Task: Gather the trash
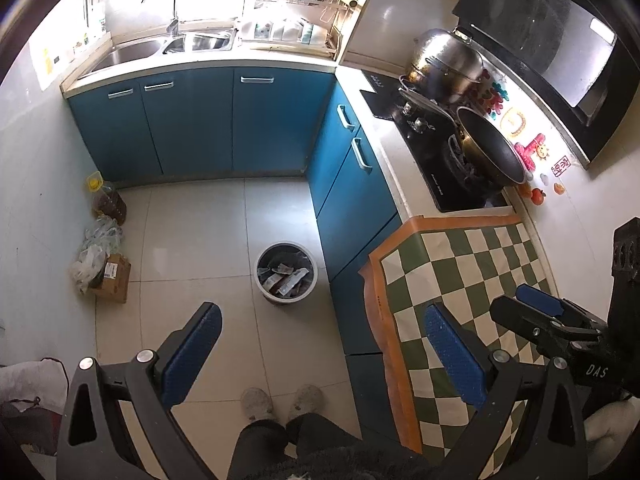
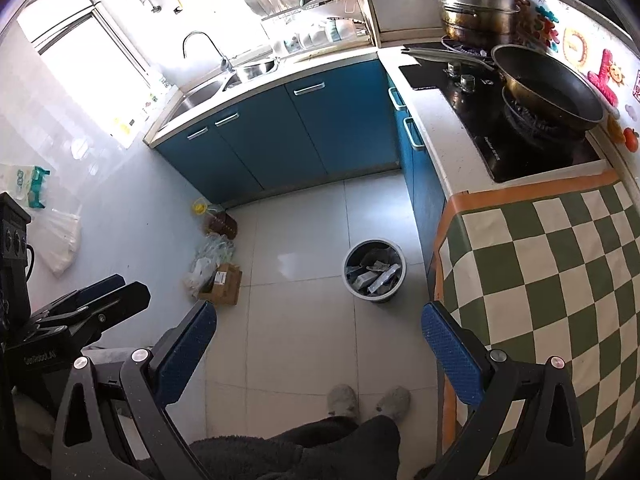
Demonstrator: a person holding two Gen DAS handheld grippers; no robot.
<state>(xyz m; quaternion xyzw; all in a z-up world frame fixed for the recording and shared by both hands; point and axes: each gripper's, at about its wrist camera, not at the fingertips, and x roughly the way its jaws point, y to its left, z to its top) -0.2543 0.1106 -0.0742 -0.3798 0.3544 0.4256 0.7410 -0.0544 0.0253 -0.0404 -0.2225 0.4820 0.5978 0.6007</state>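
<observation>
A round grey trash bin (image 1: 286,271) stands on the tiled floor by the blue cabinets, with several wrappers inside; it also shows in the right wrist view (image 2: 374,271). My left gripper (image 1: 322,326) is open and empty, held high above the floor, near the edge of the checkered cloth (image 1: 460,280). My right gripper (image 2: 318,322) is open and empty too, above the floor beside the checkered cloth (image 2: 552,280). Each gripper shows in the other's view: the right one (image 1: 548,312) over the cloth, the left one (image 2: 92,300) at the left. No trash shows on the cloth.
Blue L-shaped cabinets (image 1: 192,120) carry a sink (image 1: 168,46) and a stove with a wok (image 1: 490,148) and a steel pot (image 1: 448,62). An oil bottle (image 1: 106,200), plastic bags (image 1: 96,248) and a cardboard box (image 1: 114,278) sit by the left wall. The person's slippers (image 1: 280,400) are below.
</observation>
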